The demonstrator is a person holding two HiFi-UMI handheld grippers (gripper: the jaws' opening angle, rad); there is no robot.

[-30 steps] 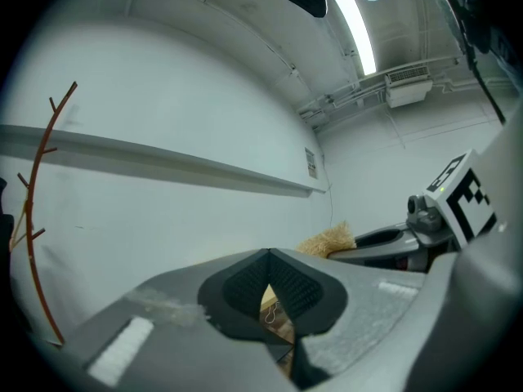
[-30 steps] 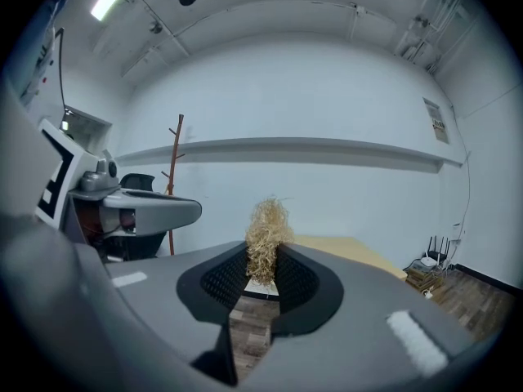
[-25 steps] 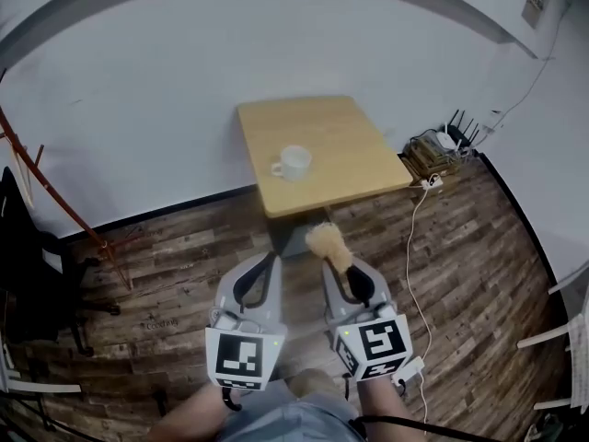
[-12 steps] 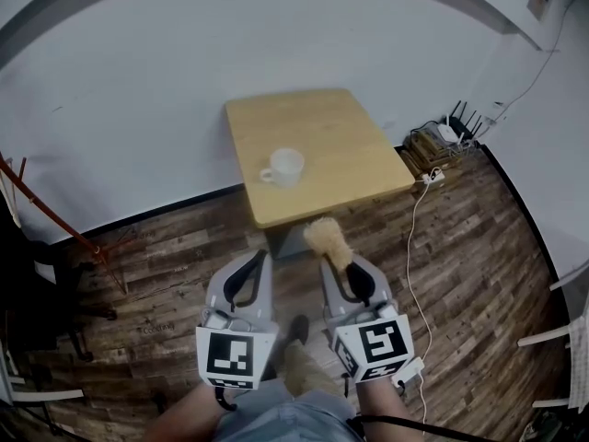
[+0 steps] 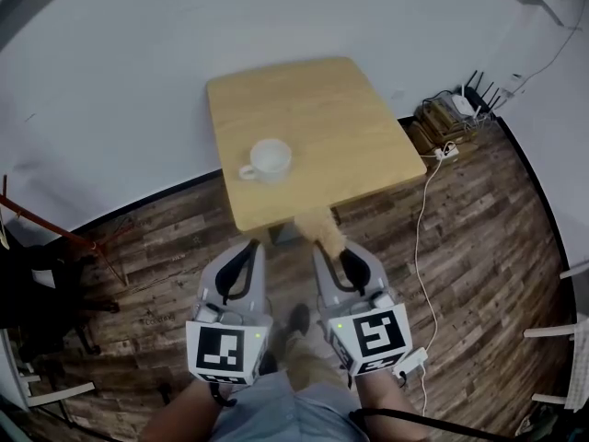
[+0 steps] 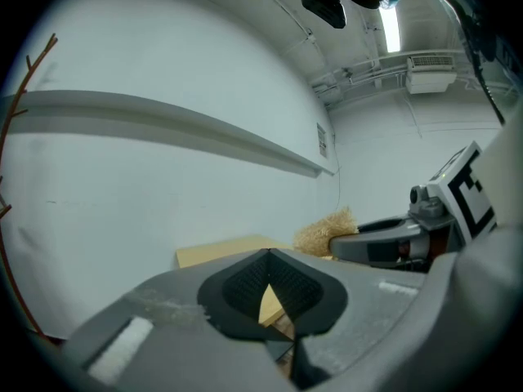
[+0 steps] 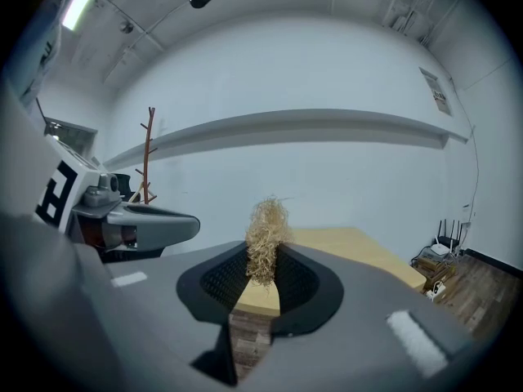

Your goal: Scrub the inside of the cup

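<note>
A white cup (image 5: 267, 158) with a handle on its left stands upright on the small wooden table (image 5: 322, 109), near the front left part. Both grippers hang short of the table's near edge, over the wooden floor. My left gripper (image 5: 249, 246) is shut with nothing between its jaws (image 6: 268, 252). My right gripper (image 5: 326, 247) is shut on a tuft of straw-coloured fibre scrubber (image 5: 317, 225), which sticks out past its fingertips (image 7: 264, 229) toward the table. The scrubber (image 6: 325, 231) also shows at the right of the left gripper view. The cup is hidden in both gripper views.
A white wall runs behind the table. A router and power strip (image 5: 456, 118) sit on the floor at the right, with a white cable (image 5: 423, 247) trailing toward me. A dark chair (image 5: 37, 293) stands at the left. A coat stand (image 7: 149, 149) rises at the left.
Both grippers have moved forward together toward the table, which now sits nearer and lower in the head view. The scrubber's tip now overlaps the table's near edge. The grips are unchanged.
</note>
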